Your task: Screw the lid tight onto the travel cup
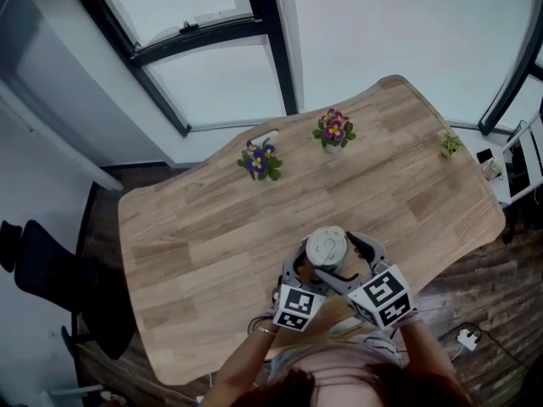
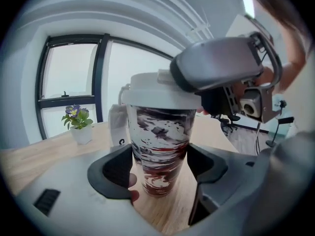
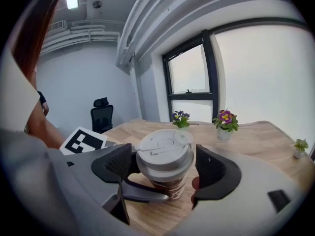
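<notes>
A travel cup (image 2: pixel 160 136) with a dark red and black marbled body stands upright on the wooden table (image 1: pixel 212 227), near its front edge. A white lid (image 1: pixel 327 247) sits on top of the cup. My left gripper (image 2: pixel 160 168) is shut on the cup's body, with both pads pressed on its sides. My right gripper (image 3: pixel 164 163) comes from the other side, higher up, shut on the lid (image 3: pixel 165 149). In the head view the left gripper (image 1: pixel 312 271) and right gripper (image 1: pixel 344 257) meet at the cup. One of the left gripper's fingers (image 3: pixel 142 193) shows under the lid.
Two pots of purple flowers (image 1: pixel 260 159) (image 1: pixel 334 131) stand at the table's far side. A small green plant (image 1: pixel 450 144) is at the far right corner. A black office chair (image 1: pixel 51 270) stands off the table's left end. Windows run behind the table.
</notes>
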A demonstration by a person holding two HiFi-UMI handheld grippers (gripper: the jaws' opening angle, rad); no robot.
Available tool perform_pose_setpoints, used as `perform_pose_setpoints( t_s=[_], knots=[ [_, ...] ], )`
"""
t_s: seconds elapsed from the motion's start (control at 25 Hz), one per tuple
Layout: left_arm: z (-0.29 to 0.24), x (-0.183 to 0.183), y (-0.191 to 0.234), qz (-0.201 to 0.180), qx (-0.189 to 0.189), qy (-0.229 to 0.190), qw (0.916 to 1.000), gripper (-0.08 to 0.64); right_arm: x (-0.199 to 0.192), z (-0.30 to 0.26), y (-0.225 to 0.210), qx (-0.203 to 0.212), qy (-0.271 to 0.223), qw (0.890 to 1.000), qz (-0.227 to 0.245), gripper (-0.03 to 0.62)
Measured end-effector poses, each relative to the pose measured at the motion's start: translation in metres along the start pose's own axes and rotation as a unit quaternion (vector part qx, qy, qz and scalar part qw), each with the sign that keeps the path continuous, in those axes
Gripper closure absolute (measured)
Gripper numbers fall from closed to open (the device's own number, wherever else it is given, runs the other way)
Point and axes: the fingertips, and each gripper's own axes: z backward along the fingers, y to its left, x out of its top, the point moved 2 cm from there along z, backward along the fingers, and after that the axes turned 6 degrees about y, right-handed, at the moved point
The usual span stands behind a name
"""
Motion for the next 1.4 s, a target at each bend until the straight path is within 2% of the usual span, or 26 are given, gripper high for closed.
perform_pose_setpoints(
  t_s=[0.2,0.32,0.44,0.68,0.76,0.92,1.12,1.2,1.28,1.4],
  knots=[
    [0.001,-0.002,0.000,-0.049,-0.080,0.024,0.9953,0.224,-0.004,0.003,-0.005,0.053,0.036,0.997,0.043,0.213],
    [0.002,-0.003,-0.002,-0.066,-0.110,0.035,0.9912,0.224,-0.009,-0.001,-0.006,0.076,0.052,0.993,0.068,0.215],
    [0.002,-0.003,-0.003,-0.067,-0.109,0.039,0.9910,0.224,-0.009,-0.002,-0.003,0.078,0.033,0.995,0.061,0.218],
    [0.001,-0.002,-0.002,-0.042,-0.064,0.030,0.9966,0.224,-0.010,-0.002,-0.002,-0.010,-0.013,1.000,0.006,0.219],
    [0.001,-0.002,-0.003,-0.035,-0.054,0.028,0.9975,0.224,-0.011,-0.003,-0.001,-0.021,-0.017,1.000,-0.004,0.218],
    [0.003,-0.003,-0.003,-0.040,-0.068,0.032,0.9964,0.224,-0.010,-0.001,0.003,0.035,0.003,0.999,-0.005,0.215],
    [0.008,-0.006,-0.010,-0.092,-0.149,0.057,0.9829,0.224,-0.011,0.003,0.003,0.092,0.042,0.992,0.079,0.215],
    [0.008,-0.007,-0.013,-0.100,-0.159,0.063,0.9801,0.224,-0.011,0.003,0.006,0.112,0.041,0.988,0.094,0.216],
    [0.008,-0.007,-0.014,-0.097,-0.151,0.064,0.9816,0.224,-0.011,0.004,0.007,0.113,0.026,0.989,0.091,0.216],
    [0.008,-0.007,-0.013,-0.089,-0.134,0.061,0.9852,0.224,-0.011,0.005,0.007,0.082,-0.001,0.994,0.072,0.216]
  ],
)
